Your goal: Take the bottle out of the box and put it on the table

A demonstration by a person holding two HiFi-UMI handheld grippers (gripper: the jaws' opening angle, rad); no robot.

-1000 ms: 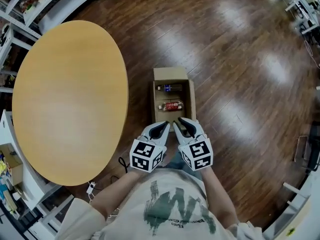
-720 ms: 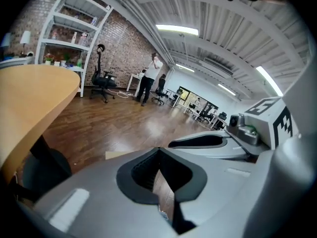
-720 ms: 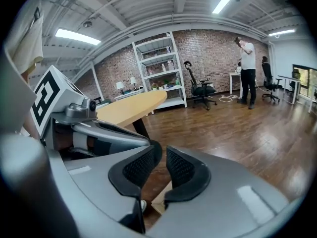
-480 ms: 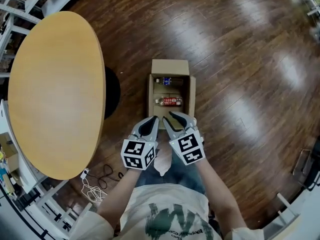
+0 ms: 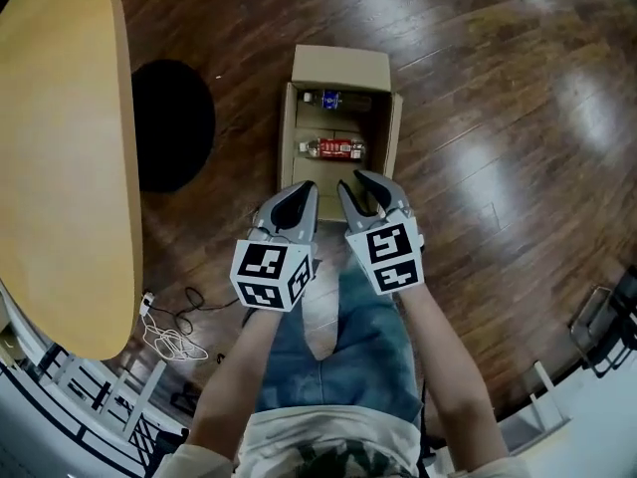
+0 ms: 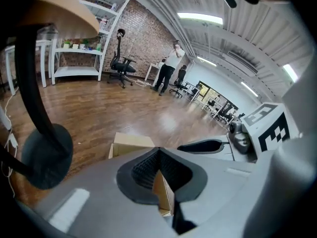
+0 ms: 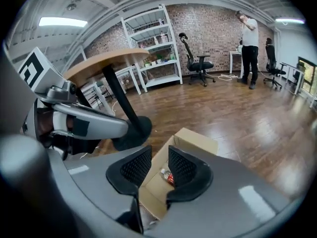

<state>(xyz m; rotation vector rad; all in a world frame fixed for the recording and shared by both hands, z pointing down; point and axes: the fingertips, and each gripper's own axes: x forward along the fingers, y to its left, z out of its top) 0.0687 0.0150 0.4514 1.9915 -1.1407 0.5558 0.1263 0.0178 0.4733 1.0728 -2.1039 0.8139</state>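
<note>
So the left claw [image 5: 299,195] was clenched on nothing and the right claw [image 5: 356,182] was released. In the head view both sat side by side at the near end of the box [image 5: 338,68]. The box stood open on the floor [image 5: 478,118] beside the table [image 5: 60,167]. A red bottle [image 5: 333,148] and a blue bottle [image 5: 333,99] lay on their sides inside, blue one at the far end. Neither claw touched them.

Left gripper view: the pads [image 6: 145,169] met at the tips with nothing caught, box [image 6: 130,144] just beyond.

Right gripper view: the jaws had just been opening. There was a clear gap between the pads [image 7: 135,165] with nothing in it, and through the gap the red bottle [image 7: 168,176] lay on the box bottom.
</note>
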